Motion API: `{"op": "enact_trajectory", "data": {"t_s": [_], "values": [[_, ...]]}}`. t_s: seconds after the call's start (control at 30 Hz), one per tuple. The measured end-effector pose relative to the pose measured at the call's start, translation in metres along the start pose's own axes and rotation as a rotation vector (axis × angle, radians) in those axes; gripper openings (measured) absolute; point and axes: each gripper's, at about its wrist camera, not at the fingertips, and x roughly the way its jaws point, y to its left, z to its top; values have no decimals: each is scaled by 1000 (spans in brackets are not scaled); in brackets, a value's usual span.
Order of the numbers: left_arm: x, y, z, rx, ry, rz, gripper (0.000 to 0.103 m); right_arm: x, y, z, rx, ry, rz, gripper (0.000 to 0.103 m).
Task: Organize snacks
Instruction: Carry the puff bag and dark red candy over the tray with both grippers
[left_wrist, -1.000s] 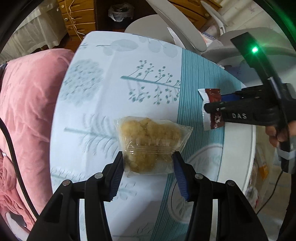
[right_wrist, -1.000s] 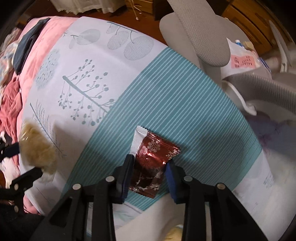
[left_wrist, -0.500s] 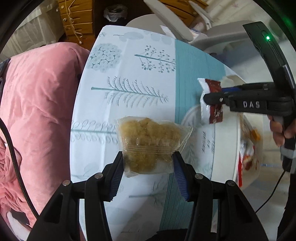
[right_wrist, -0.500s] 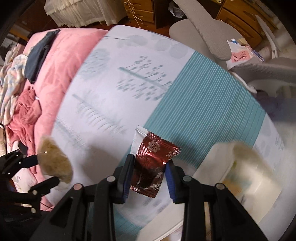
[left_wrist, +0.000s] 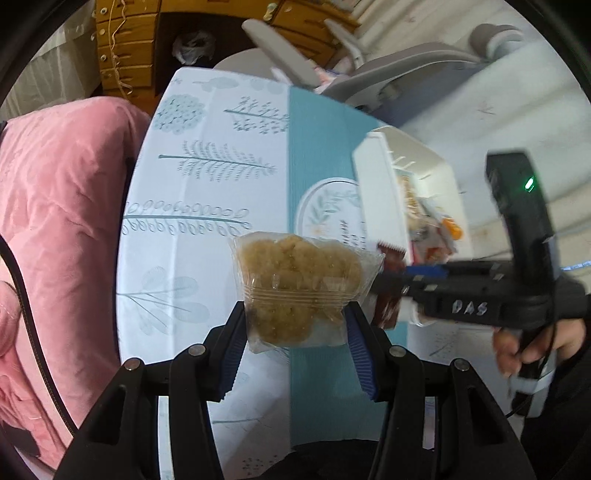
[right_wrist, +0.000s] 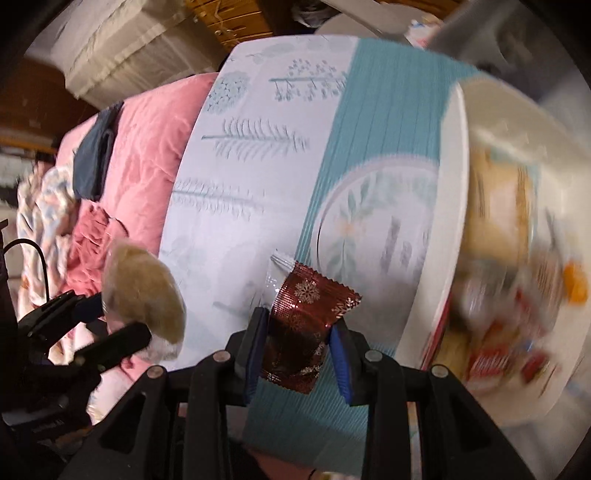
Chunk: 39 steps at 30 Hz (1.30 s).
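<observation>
We hold two snacks, one in each tool. In the left wrist view the left gripper (left_wrist: 295, 332) sits at the bottom centre, its blue pads pinching a clear packet of golden crumbly snack (left_wrist: 299, 288) by its lower half. To the right of it the right gripper (left_wrist: 395, 291) reaches in from the right edge, clamped on a dark red wrapper (left_wrist: 388, 310) that is mostly hidden behind the clear packet. A hand (left_wrist: 524, 343) grips that tool's handle at lower right.

In the right wrist view the same red wrapper (right_wrist: 306, 325), printed with snowflakes, stands pinched between the right gripper (right_wrist: 299, 343) pads at bottom centre.

Below both lies a tablecloth (left_wrist: 207, 229) with tree prints and one teal striped band. A white bin (left_wrist: 373, 184) at the right of the frame holds several more packets, too blurred for us to count. A pink quilt (left_wrist: 62, 206) fills the left side, and one wooden dresser (left_wrist: 125, 48) stands at upper left. One grey chair (left_wrist: 280, 70) crosses the top.
</observation>
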Motion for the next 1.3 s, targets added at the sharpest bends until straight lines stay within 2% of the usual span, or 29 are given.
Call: {"op": "enact_trajectory", "data": {"t_s": [0.1,0.37,0.67,0.97,1.3], "values": [[-7,-15,-13,23,-27,-22,51,-3,-8,-27,51,-16,24,33],[-13,-72,-32,86,-91,-26,51,-37,-40,-89,148,-130,90,33],[-12,-152,-52,92,-211,-92,51,-71,-85,-127,149,-196,115,33],[18,-211,-57,62,-244,-99,51,-96,-148,-142,137,-222,100,34],[51,-245,-41,-29,-303,-66,51,-106,-219,-127,172,-221,67,34]]}}
